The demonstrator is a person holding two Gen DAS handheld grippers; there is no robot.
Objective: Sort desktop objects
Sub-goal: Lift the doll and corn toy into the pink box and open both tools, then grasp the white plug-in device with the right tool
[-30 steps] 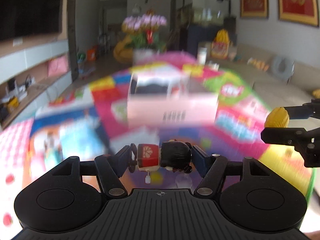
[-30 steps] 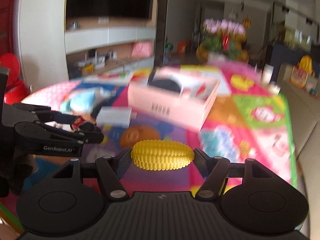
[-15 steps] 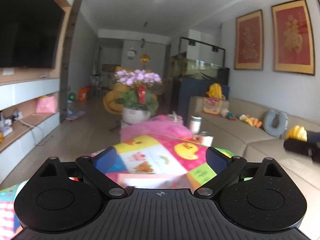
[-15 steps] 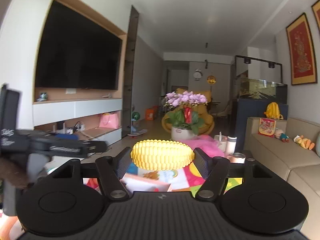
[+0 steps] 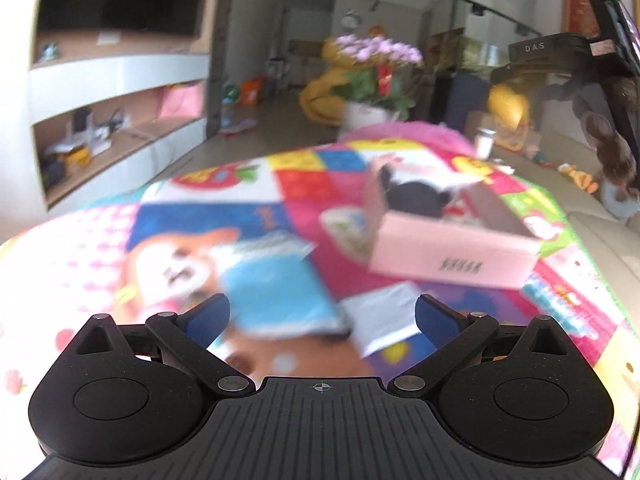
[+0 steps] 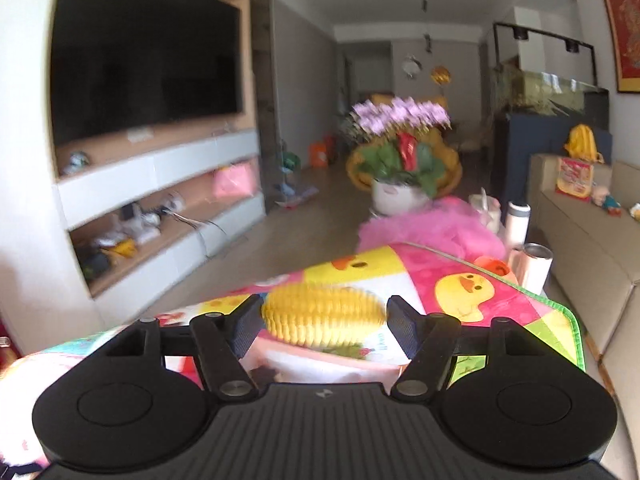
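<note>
Yellow corn [image 6: 323, 317] between right hand-held gripper [image 6: 323, 322] fingers

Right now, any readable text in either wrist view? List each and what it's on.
"DAS": on the black body of the right gripper, upper right of the left wrist view.
Dark print on the pink box front: too blurred to read.
Gold characters on the red wall hanging: unreadable.
Snack bag on the sofa: print too small.

Both grippers are matte black, ribbed housings with round discs, silver screws, blue-padded jaws.
</note>
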